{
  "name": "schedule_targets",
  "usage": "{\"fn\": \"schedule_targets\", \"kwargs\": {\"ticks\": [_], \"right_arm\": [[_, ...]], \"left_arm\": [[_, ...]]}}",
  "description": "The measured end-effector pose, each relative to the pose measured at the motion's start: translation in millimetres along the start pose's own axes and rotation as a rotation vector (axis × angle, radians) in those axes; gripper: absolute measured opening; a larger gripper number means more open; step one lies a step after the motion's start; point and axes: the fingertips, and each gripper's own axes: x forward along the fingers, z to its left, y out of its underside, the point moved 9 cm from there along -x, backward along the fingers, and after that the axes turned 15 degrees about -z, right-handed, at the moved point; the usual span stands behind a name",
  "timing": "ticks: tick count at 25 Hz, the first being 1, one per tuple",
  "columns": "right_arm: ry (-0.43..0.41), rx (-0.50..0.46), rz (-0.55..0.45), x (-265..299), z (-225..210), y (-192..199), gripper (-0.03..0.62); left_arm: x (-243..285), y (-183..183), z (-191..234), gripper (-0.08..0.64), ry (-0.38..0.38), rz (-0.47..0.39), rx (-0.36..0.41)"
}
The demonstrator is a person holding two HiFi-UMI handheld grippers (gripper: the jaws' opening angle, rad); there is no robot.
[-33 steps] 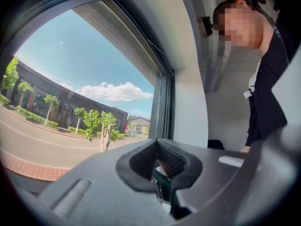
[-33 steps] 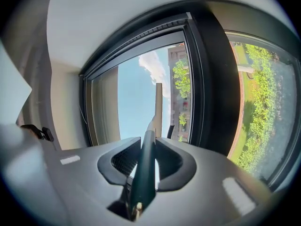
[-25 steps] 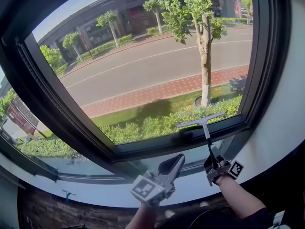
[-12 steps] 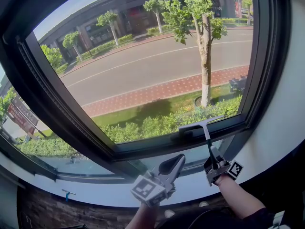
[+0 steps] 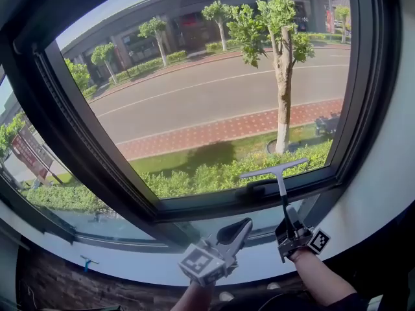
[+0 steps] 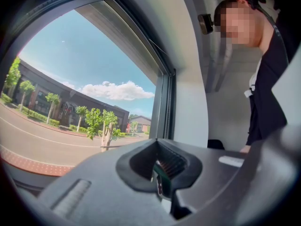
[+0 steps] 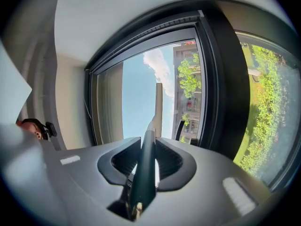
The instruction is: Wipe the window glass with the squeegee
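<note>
The window glass (image 5: 214, 96) fills the head view, with a road and trees behind it. A squeegee (image 5: 275, 168) lies with its blade against the bottom right of the pane, just above the lower frame. Its dark handle runs down into my right gripper (image 5: 288, 229), which is shut on it. In the right gripper view the squeegee handle (image 7: 149, 145) stands between the jaws of the right gripper (image 7: 146, 161) and the blade shows above. My left gripper (image 5: 240, 225) hangs below the sill, left of the right one, shut on nothing. In its own view the left gripper (image 6: 159, 166) points along the window.
A dark window frame (image 5: 246, 196) borders the pane, with a white sill (image 5: 130, 258) below and a white wall (image 5: 382, 173) to the right. A small blue object (image 5: 87, 261) sits at the lower left. A person (image 6: 268, 79) stands in the left gripper view.
The squeegee blade has slid a little down the glass toward the lower frame. The head view has shifted slightly. The left gripper has stayed put.
</note>
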Motion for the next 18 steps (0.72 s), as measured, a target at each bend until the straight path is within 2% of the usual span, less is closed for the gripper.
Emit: {"fn": "schedule_targets", "kwargs": {"ticks": [4, 9, 15, 18], "right_arm": [[-0.089, -0.007, -0.009, 10.2, 23.0, 4.4, 0.098], [-0.284, -0.023, -0.005, 58.1, 59.7, 23.4, 0.098], [-0.507, -0.052, 0.001, 120.5, 118.8, 64.5, 0.098], [-0.593, -0.055, 0.008, 148.9, 144.3, 84.7, 0.098]], "left_arm": [[-6.7, -1.5, -0.4, 0.003, -0.003, 0.002, -0.002], [-21.9, -16.7, 16.0, 0.003, 0.005, -0.023, 0.02], [-51.1, -40.8, 30.9, 0.003, 0.034, -0.043, 0.047], [-62.8, -52.5, 35.4, 0.003, 0.053, -0.058, 0.067]]}}
